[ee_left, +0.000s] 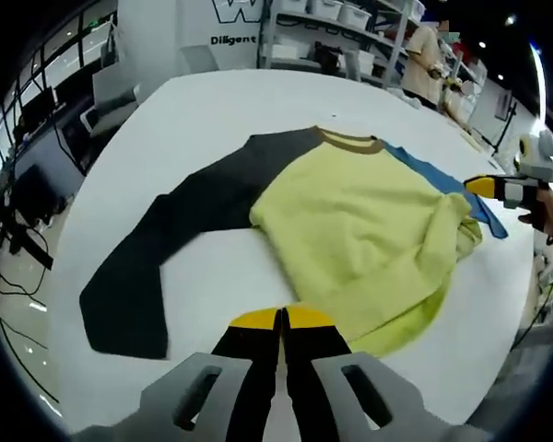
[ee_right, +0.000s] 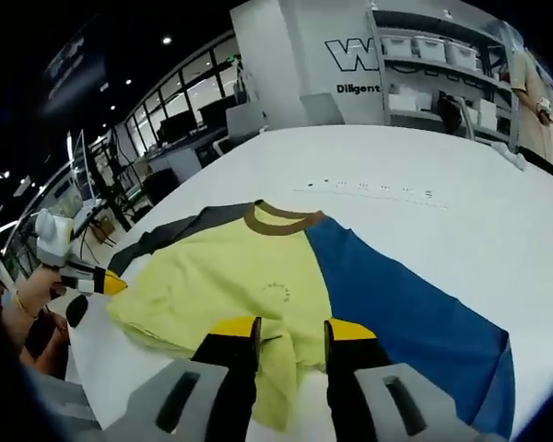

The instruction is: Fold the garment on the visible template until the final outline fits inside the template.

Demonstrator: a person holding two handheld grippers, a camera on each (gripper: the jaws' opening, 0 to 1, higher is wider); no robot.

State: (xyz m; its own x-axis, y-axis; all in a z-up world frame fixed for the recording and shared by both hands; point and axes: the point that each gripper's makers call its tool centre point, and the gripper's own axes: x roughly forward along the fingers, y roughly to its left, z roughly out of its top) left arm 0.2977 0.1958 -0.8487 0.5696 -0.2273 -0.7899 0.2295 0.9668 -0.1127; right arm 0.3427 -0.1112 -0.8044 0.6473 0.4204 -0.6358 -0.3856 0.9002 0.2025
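Two yellow-tipped grippers work over a white table [ee_left: 212, 110]. In the left gripper view, the left gripper [ee_left: 280, 320] has its jaws pressed together with nothing between them, hovering just short of the lower hem of a sweatshirt [ee_left: 350, 221]. In the right gripper view, the right gripper [ee_right: 293, 331] has its jaws parted, and a fold of the yellow cloth lies in the gap between them; whether the tips touch the cloth cannot be told.

The sweatshirt lies flat on the table with its brown collar [ee_left: 350, 140] pointing away from the left gripper. Its body is yellow-green. One sleeve is black [ee_left: 157, 249] and stretches out across the table toward the left gripper view's lower left. The other sleeve is blue [ee_right: 396, 304] and spreads wide beside the right gripper. The yellow cloth is bunched and wrinkled near the blue sleeve.

Each gripper appears at the edge of the other's view, held in a person's hand [ee_right: 32, 295].

Beyond the table stand shelves with white bins [ee_right: 433, 55], a white wall with dark lettering [ee_right: 350, 64], and a person [ee_left: 429, 60] near the shelves.
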